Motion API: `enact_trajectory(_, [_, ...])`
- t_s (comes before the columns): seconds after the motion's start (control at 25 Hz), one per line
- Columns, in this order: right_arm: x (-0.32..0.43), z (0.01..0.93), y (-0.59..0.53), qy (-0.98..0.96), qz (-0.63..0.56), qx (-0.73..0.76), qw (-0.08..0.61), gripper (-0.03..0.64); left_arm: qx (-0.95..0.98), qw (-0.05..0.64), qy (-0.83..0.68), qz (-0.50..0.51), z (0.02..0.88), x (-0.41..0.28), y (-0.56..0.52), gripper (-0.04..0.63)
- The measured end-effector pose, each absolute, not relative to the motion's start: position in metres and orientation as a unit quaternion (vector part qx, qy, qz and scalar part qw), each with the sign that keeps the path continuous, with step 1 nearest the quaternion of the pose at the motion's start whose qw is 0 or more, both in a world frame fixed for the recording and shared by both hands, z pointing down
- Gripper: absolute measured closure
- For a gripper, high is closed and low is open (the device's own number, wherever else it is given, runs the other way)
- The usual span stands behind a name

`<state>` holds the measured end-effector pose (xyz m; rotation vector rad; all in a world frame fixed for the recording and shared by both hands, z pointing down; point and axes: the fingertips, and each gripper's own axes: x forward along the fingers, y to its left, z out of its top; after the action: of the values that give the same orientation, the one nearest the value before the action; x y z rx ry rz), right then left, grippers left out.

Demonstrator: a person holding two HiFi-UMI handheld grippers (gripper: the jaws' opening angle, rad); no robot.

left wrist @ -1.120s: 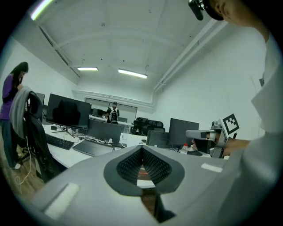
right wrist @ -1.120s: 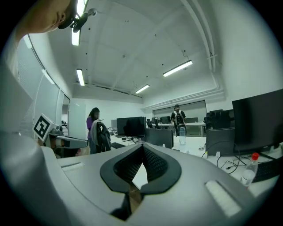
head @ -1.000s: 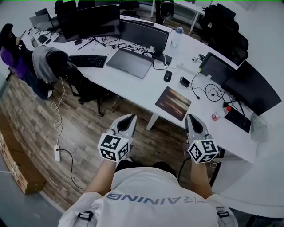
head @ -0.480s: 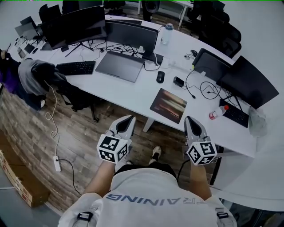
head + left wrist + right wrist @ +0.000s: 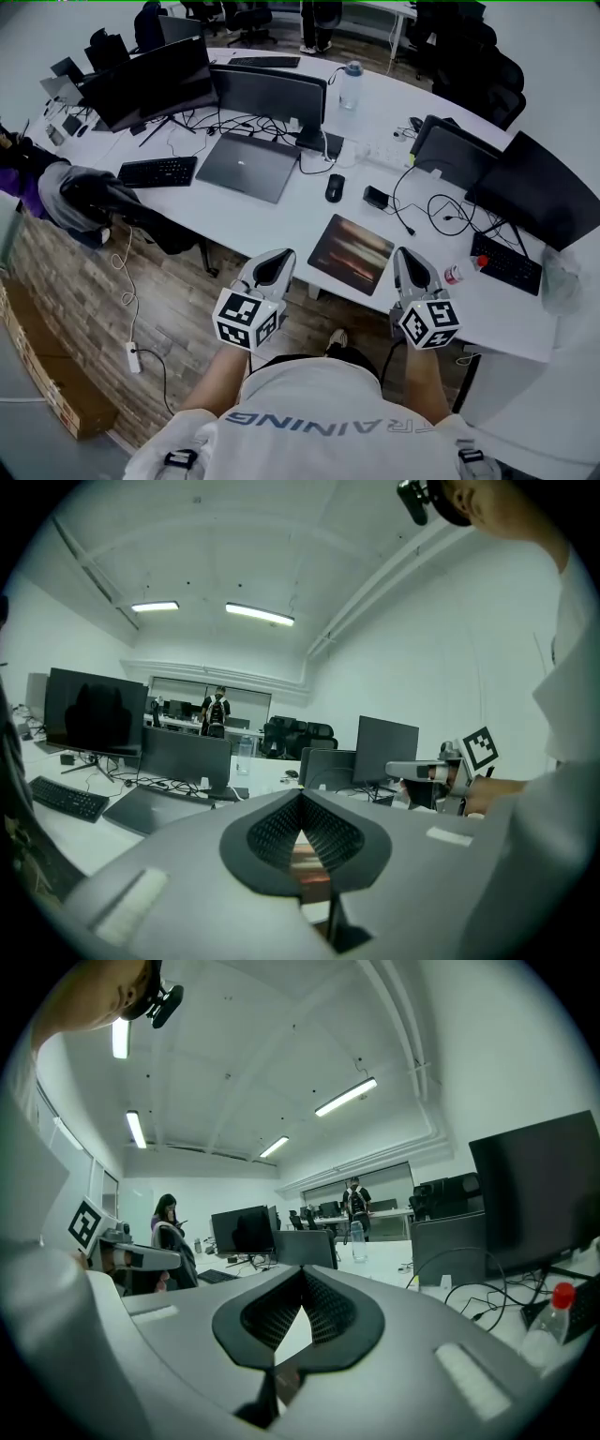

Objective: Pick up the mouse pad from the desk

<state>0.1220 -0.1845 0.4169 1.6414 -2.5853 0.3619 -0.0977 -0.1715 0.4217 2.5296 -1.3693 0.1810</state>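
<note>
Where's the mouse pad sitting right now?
In the head view, the mouse pad lies flat near the front edge of the white desk, between the tips of the left gripper and right gripper, with the black mouse behind it.

Near the desk (image 5: 286, 217) edge, the mouse pad (image 5: 351, 253), mouse (image 5: 335, 187) behind it, laptop (image 5: 247, 165) to its left, bottle (image 5: 457, 273) to its right.

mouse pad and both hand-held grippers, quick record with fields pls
mouse pad: flat on the desk, near its front edge, untouched
left hand-held gripper: jaws together, empty, left of the pad in the head view
right hand-held gripper: jaws together, empty, just right of the pad
nearby: mouse behind the pad, red-capped bottle to its right
task: pad not yet picked up
</note>
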Motion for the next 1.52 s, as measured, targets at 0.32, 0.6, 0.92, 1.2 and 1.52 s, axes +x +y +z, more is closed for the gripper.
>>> enact_trajectory(0.32, [0.184,0.444,-0.234,-0.829,0.146,0.539,0.027,0.603,0.873,0.13,-0.462,0.083,0.437,-0.04,-0.218,0.595])
enact_trajectory(0.6, [0.202,0.448,-0.249,-0.808,0.148,0.569,0.037,0.603,0.885,0.148,-0.432,0.086,0.453,-0.027,-0.25,0.595])
enact_trajectory(0.92, [0.171,0.469,-0.236,-0.75,0.174,0.635,0.063,0.603,0.922,0.148,-0.347,0.088,0.459,-0.051,-0.287,0.595])
enact_trajectory(1.2, [0.147,0.47,-0.23,-0.732,0.172,0.655,0.077,0.603,0.933,0.157,-0.307,0.101,0.469,-0.062,-0.29,0.595])
enact_trajectory(1.52, [0.165,0.531,-0.233,-0.722,0.232,0.634,0.156,0.475,0.928,0.174,-0.313,0.107,0.474,-0.039,-0.28,0.595])
